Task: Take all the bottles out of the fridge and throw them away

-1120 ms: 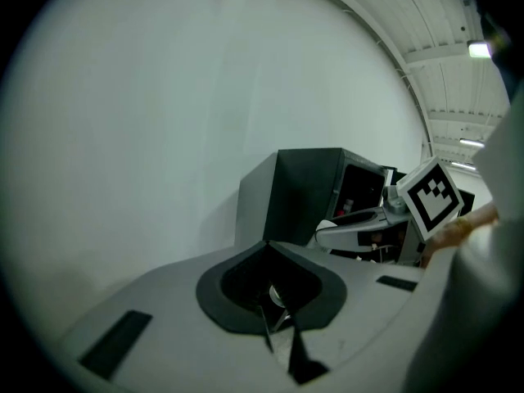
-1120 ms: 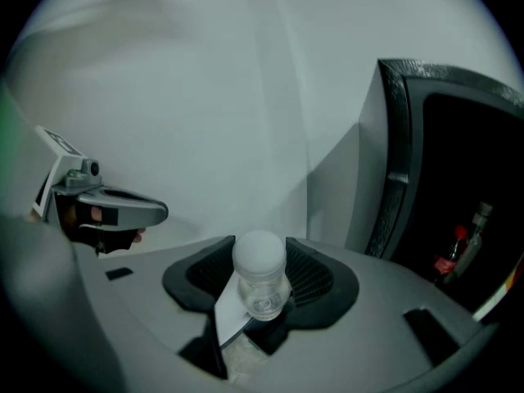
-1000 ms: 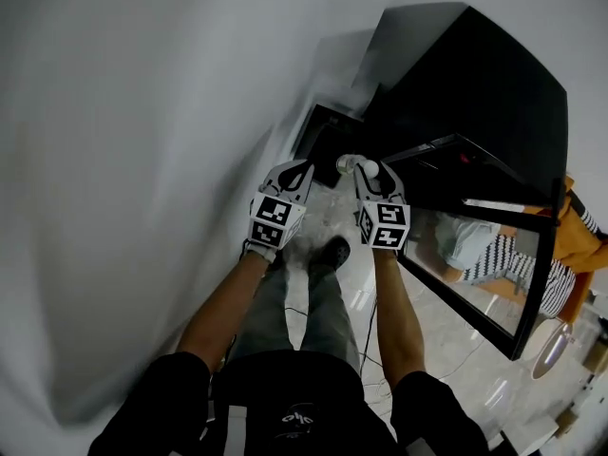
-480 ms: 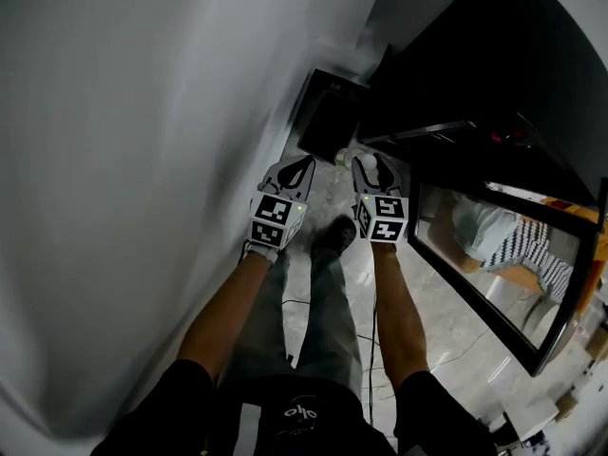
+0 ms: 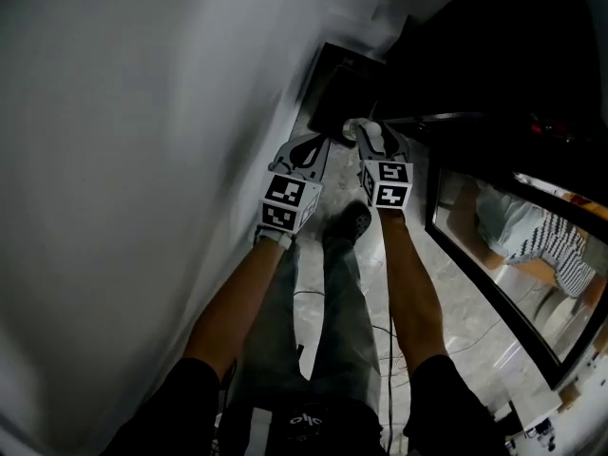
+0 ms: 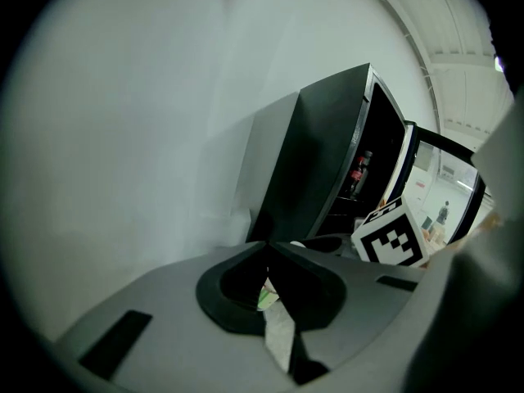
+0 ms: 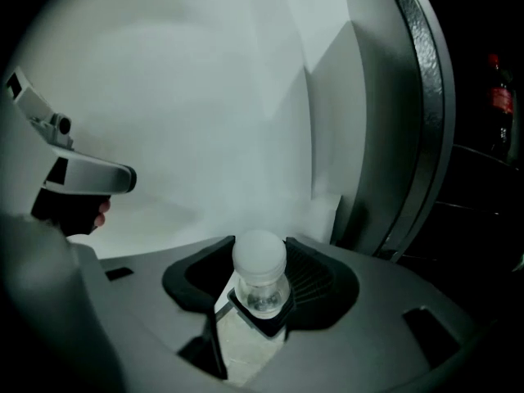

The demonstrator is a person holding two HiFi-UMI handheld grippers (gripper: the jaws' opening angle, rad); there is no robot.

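- Left gripper [image 5: 316, 146]: jaws together, nothing held, close to the white wall [image 5: 142, 160].
- Right gripper [image 5: 369, 133]: clamped on white-capped clear bottle [image 7: 260, 273], near the black bin [image 5: 342, 93].
- Fridge [image 5: 494, 46]: door open, red-labelled bottle [image 7: 499, 97] on a shelf.

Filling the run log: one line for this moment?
right gripper: shut on clear white-capped plastic bottle | left gripper: shut | black fridge: door open

Clear bottle [image 7: 262, 291] w/ white cap [image 7: 259, 257] (fridge [image 6: 315, 162] black).
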